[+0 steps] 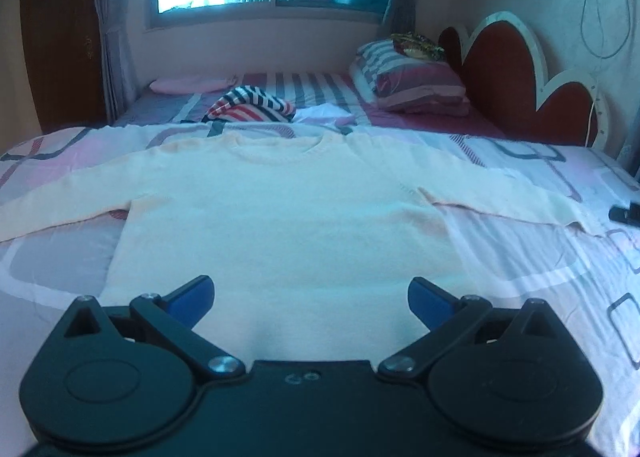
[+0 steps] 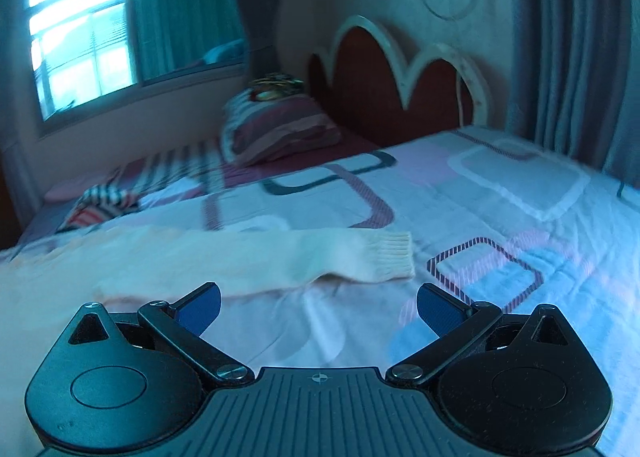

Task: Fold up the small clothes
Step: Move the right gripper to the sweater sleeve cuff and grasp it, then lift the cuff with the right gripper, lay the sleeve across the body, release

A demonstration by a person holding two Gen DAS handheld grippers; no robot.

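A cream knitted sweater (image 1: 280, 209) lies flat on the bed, neckline at the far side, both sleeves spread out to the sides. My left gripper (image 1: 311, 299) hovers open over the sweater's near hem, nothing between its blue pads. In the right wrist view the sweater's right sleeve (image 2: 280, 257) stretches across, ending in a ribbed cuff (image 2: 394, 255). My right gripper (image 2: 319, 307) stands open just in front of that sleeve, holding nothing. This view is blurred by motion.
The bed carries a pink and white patterned quilt (image 1: 560, 257). Behind the sweater lies a striped garment (image 1: 252, 107), a pink cloth (image 1: 188, 84) and a striped pillow (image 1: 412, 77) by the red headboard (image 1: 520, 73). A small dark object (image 1: 624, 213) rests at the quilt's right edge.
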